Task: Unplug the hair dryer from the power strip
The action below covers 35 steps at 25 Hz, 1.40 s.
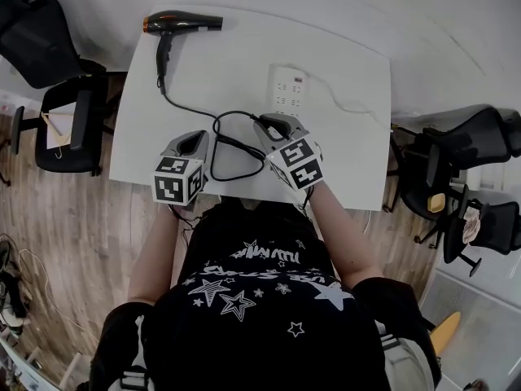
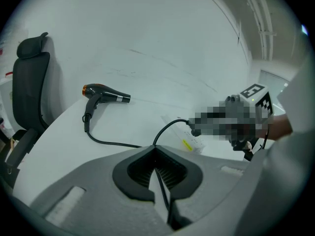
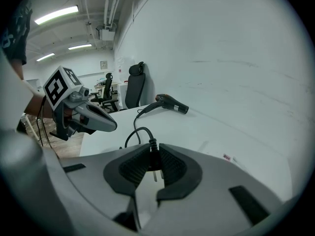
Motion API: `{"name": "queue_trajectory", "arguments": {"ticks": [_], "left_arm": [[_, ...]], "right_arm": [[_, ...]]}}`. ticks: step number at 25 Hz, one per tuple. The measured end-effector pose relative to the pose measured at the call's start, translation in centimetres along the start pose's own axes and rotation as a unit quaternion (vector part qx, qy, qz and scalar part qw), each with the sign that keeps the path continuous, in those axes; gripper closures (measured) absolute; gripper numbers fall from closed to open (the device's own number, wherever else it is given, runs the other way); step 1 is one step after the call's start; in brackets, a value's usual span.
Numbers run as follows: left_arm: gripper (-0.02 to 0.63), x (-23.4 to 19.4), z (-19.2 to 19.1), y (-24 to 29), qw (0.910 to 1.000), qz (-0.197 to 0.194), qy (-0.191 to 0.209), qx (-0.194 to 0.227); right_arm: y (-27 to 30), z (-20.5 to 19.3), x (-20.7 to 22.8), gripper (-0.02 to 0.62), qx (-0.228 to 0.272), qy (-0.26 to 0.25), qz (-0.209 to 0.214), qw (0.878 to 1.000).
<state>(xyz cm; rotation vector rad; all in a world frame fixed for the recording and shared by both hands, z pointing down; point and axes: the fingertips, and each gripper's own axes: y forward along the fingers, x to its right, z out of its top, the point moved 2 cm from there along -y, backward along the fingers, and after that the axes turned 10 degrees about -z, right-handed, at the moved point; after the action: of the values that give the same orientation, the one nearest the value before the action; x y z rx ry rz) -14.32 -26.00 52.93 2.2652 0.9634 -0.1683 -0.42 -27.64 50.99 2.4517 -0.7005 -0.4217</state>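
Note:
A black hair dryer point(image 1: 181, 23) point(image 2: 101, 93) point(image 3: 172, 103) lies at the far left of the white table point(image 1: 350, 137). Its black cord point(image 1: 187, 108) loops toward me. The white power strip point(image 1: 289, 88) point(image 2: 189, 139) lies mid-table. My right gripper point(image 1: 273, 125) point(image 3: 153, 163) is shut on the cord's plug point(image 3: 153, 154). The plug's metal prongs show bare between the pads, clear of the strip. My left gripper point(image 1: 198, 139) point(image 2: 156, 154) hovers left of the cord loop. Its tips meet with nothing gripped, and the cord passes underneath.
Black office chairs stand left of the table point(image 1: 57, 96) point(image 2: 29, 82) and right of it point(image 1: 456, 153). The strip's own white lead point(image 1: 350, 104) runs off to the right edge. Wooden floor surrounds the table.

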Motion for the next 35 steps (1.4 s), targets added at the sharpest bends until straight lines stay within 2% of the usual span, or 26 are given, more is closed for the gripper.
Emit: {"name": "queue_trajectory", "arguments": {"ticks": [8,15,24,35], "left_arm": [[0.6,1.8,-0.9,-1.1,0.9995,0.024,-0.012,0.014],[0.6,5.5,-2.9,-2.1,0.999,0.041,-0.015,0.008],[0.6,9.4,-5.3,-4.1,0.9982,0.056,-0.016,0.014],[0.6,12.2,-7.8,-5.9,0.9972,0.067,-0.024,0.024]], "right_arm": [[-2.0,-1.0,-0.7,0.532,0.009,-0.01,0.01,1.0],[-5.0,-2.8,-1.8,0.534,0.02,-0.008,0.022,1.0],[-8.8,-5.8,-2.0,0.535,0.024,0.006,0.008,1.0],[-11.8,-8.2,-2.2,0.535,0.025,0.016,-0.009,1.0]]}}
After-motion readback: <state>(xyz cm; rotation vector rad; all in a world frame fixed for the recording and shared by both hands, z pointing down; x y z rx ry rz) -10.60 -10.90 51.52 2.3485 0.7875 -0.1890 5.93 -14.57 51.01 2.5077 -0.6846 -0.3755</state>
